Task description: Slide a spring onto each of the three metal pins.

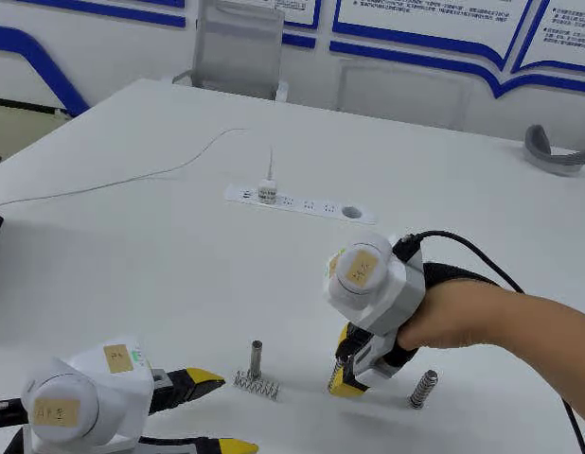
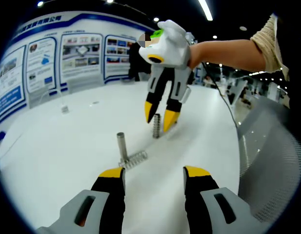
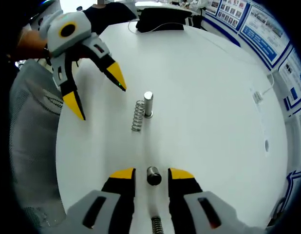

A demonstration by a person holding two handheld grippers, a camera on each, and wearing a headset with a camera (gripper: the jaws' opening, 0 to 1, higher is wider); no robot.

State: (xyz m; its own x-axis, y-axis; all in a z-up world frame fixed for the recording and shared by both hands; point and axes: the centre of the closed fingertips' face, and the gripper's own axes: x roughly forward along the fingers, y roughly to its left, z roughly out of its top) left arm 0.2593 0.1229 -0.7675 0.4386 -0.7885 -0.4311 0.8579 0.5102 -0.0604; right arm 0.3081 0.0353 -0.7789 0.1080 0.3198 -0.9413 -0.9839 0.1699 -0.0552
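At bottom centre, a metal pin (image 3: pixel 154 175) was flanked by the right gripper (image 2: pixel 159 122), jaws narrow; the left gripper (image 2: pixel 153 178) was held wide.

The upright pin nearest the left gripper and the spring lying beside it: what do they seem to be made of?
The pin looks like metal, probably steel: it is grey and smooth with a dull sheen, and its flat top shines in the right gripper view. The spring lying at its foot seems to be thin, silvery steel wire, and its coils catch the light. The exact alloy cannot be told.
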